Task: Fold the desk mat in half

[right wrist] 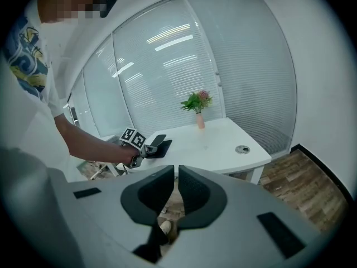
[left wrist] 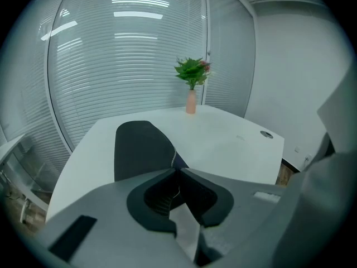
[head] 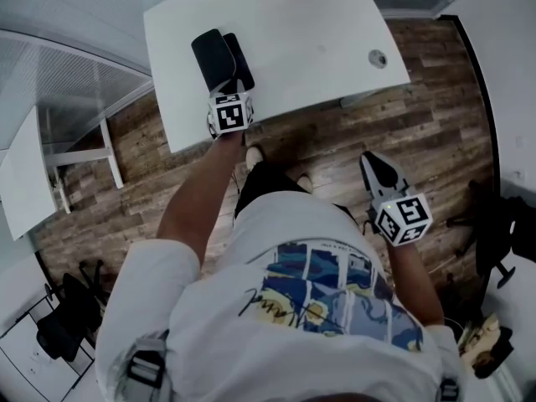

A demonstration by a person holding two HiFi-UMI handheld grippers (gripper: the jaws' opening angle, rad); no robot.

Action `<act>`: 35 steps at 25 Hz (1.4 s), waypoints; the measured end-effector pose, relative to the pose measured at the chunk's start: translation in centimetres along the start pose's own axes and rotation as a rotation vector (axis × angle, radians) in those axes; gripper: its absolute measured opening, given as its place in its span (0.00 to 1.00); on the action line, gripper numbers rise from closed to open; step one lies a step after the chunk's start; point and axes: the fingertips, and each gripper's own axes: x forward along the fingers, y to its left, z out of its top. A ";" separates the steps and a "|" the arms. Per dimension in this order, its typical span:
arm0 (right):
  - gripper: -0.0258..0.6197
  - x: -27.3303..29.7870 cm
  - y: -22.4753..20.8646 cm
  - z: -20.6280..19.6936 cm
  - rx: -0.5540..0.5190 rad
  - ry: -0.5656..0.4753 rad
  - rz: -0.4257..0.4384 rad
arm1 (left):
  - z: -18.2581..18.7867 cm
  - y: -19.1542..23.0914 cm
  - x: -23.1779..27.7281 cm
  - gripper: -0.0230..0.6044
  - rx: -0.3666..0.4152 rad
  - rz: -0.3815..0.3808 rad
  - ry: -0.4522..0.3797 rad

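Observation:
The black desk mat (head: 213, 55) lies doubled over on the left part of the white desk (head: 318, 48), its upper layer offset from the lower one. My left gripper (head: 229, 89) sits at the mat's near end. In the left gripper view the jaws of the left gripper (left wrist: 176, 171) meet on the stitched edge of the mat (left wrist: 139, 149). My right gripper (head: 373, 164) hangs off the desk over the wooden floor, its jaws close together with nothing between them (right wrist: 175, 171). The right gripper view shows the mat (right wrist: 158, 147) and left gripper (right wrist: 146, 148) from the side.
A small vase with a plant (left wrist: 191, 101) stands at the desk's far edge. A cable grommet (head: 378, 58) sits near the right corner. A second white table (head: 21, 182) and black chairs (head: 67, 308) stand to the left. Glass walls with blinds lie behind the desk.

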 end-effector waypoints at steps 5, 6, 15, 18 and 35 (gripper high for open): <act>0.08 -1.2 -0.7 -0.7 0.015 0.000 -0.025 | -0.7 -1.5 1.4 0.08 0.025 -0.007 0.034; 0.08 -1.4 -0.8 -0.8 0.018 0.000 -0.030 | -0.9 -1.7 1.6 0.08 0.028 -0.007 0.041; 0.08 -3.5 -2.2 -1.4 0.042 -0.005 -0.065 | -1.4 -3.4 2.4 0.08 0.046 -0.015 0.063; 0.08 -3.9 -2.4 -1.5 0.045 -0.006 -0.070 | -1.9 -3.7 2.5 0.09 0.037 -0.023 0.082; 0.08 -5.4 -2.6 -1.7 0.023 -0.016 -0.045 | -2.3 -6.3 0.8 0.15 0.002 -0.112 0.060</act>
